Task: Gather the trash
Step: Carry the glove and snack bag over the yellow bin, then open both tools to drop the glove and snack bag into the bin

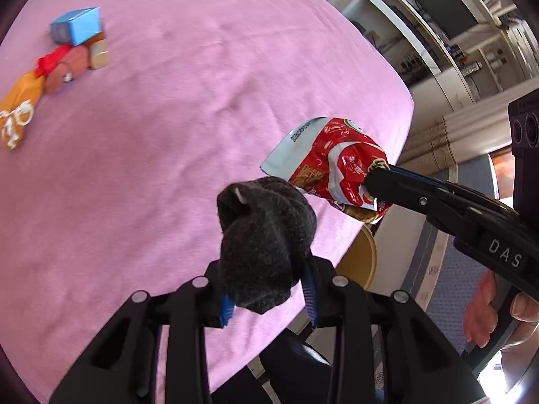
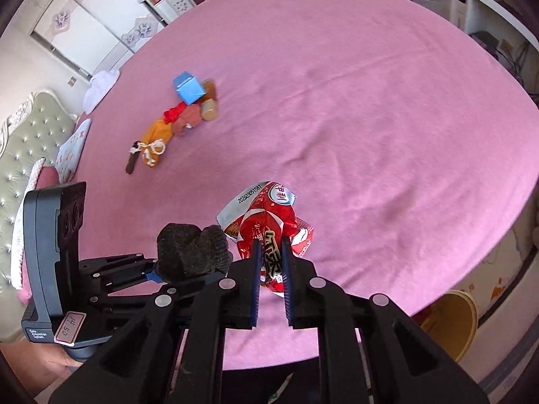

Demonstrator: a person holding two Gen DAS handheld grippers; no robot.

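My left gripper (image 1: 267, 269) is shut on a dark grey knitted sock (image 1: 266, 239), held above the pink bed sheet (image 1: 151, 134); the sock also shows in the right wrist view (image 2: 193, 252). My right gripper (image 2: 271, 249) is shut on a crumpled red and silver snack wrapper (image 2: 269, 225), held above the sheet near its edge; the wrapper shows in the left wrist view (image 1: 333, 165) just right of the sock. A yellow bin (image 2: 451, 323) stands on the floor below the bed edge, and its rim shows in the left wrist view (image 1: 362, 259).
A pile of items lies far off on the sheet: a blue box (image 2: 188, 88), a tan cap-like piece (image 2: 209, 109), brown and red cloth (image 2: 183, 119), an orange pouch with white cord (image 2: 155, 141). A padded headboard (image 2: 27, 128) and shelves (image 1: 438, 27) border the bed.
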